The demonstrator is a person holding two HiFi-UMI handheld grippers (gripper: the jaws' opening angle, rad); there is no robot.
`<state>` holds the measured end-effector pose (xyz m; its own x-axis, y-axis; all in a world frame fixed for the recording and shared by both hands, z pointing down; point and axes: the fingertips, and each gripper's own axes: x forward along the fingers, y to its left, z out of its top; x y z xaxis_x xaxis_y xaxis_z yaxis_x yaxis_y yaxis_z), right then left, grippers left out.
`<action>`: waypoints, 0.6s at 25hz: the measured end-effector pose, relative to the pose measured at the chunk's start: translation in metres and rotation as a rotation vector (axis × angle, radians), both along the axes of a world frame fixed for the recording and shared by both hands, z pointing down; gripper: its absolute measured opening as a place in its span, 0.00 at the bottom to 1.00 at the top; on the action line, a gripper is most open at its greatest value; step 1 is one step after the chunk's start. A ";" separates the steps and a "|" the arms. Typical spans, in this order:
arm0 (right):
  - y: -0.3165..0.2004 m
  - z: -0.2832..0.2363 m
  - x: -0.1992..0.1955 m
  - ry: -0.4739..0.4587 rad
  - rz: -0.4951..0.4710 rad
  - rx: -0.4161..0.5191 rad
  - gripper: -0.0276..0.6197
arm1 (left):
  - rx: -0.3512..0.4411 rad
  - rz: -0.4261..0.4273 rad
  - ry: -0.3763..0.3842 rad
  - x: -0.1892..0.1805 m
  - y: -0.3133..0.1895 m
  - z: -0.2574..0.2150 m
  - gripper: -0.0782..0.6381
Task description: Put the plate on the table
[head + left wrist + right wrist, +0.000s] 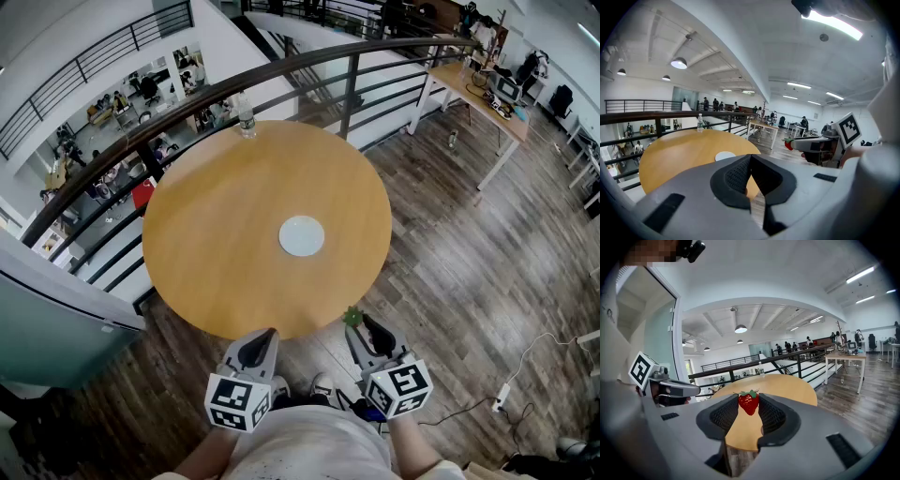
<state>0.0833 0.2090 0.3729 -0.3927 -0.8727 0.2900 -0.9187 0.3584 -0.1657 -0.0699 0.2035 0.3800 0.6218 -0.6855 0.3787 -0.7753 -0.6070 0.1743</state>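
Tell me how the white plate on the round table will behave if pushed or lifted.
The white plate lies flat and low on the smooth round table, so a push would probably slide it, not tip it. Its rim looks thin and close to the wood, so lifting by the edge may be awkward. It seems rigid; possibly breakable.

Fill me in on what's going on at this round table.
A person stands at the near edge of the round wooden table with a tool in each hand. The right tool pinches a strawberry between its jaw tips, at the table's near edge. The left tool is shut with nothing in it. A white plate already lies flat near the table's middle, untouched, and a water bottle stands at the far edge by the railing.
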 end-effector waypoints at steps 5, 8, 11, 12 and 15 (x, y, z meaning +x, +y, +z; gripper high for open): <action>0.002 0.003 -0.003 -0.004 -0.005 -0.005 0.27 | 0.003 -0.003 0.003 0.001 0.003 -0.001 0.14; 0.003 0.002 -0.003 -0.008 -0.011 -0.004 0.27 | 0.003 -0.004 0.002 0.004 0.005 -0.001 0.14; 0.002 0.000 -0.002 -0.007 -0.016 0.000 0.27 | 0.003 -0.006 -0.001 0.007 0.004 -0.003 0.14; 0.002 -0.002 -0.001 -0.006 -0.017 0.002 0.27 | 0.003 -0.006 -0.002 0.008 0.005 -0.004 0.14; 0.003 -0.005 0.004 -0.017 -0.023 0.012 0.27 | 0.003 -0.010 -0.006 0.013 0.006 -0.005 0.14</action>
